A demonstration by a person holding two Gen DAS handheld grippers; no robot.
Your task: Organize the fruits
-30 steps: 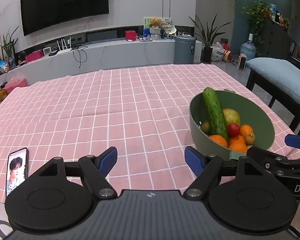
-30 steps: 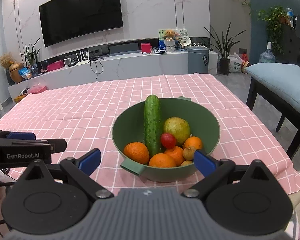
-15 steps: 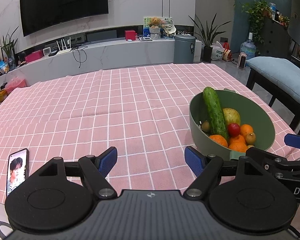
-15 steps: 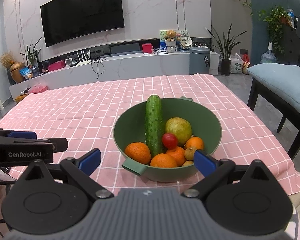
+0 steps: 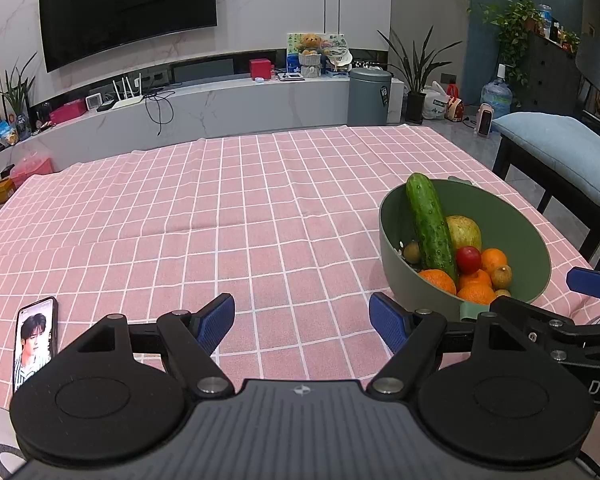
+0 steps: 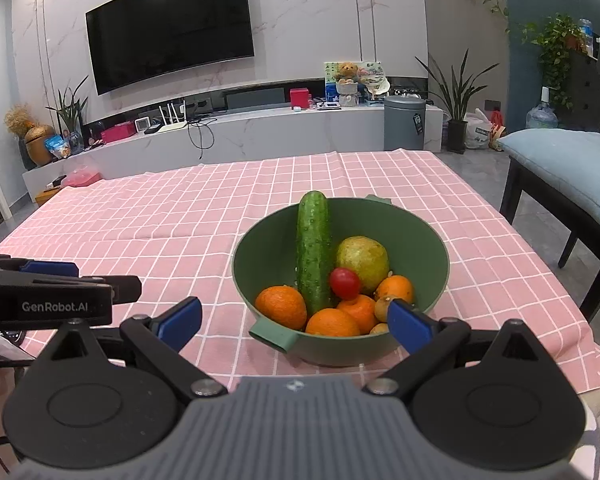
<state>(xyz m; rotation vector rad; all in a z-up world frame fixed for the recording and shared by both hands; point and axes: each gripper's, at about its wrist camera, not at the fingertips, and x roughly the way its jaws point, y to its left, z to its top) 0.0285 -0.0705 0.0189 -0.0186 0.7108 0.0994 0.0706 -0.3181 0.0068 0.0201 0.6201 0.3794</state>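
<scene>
A green bowl (image 6: 428, 248) (image 5: 516, 232) stands on the pink checked tablecloth (image 5: 240, 220). In it a cucumber (image 6: 313, 252) (image 5: 429, 224) leans against the far rim, beside a yellow-green pear (image 6: 362, 258), a small red tomato (image 6: 344, 283), several oranges (image 6: 281, 306) and a small brown fruit (image 5: 502, 275). My right gripper (image 6: 296, 322) is open just in front of the bowl's near rim, holding nothing. My left gripper (image 5: 302, 320) is open over bare cloth to the left of the bowl, holding nothing.
A phone (image 5: 35, 340) with a lit screen lies on the cloth at the near left. A dark bench with a blue cushion (image 6: 568, 168) stands to the right of the table. Behind the table runs a long white TV console (image 6: 260, 132).
The right gripper has eased slightly toward the bowl, which sits a little lower and larger in its view. The left gripper has barely moved.
</scene>
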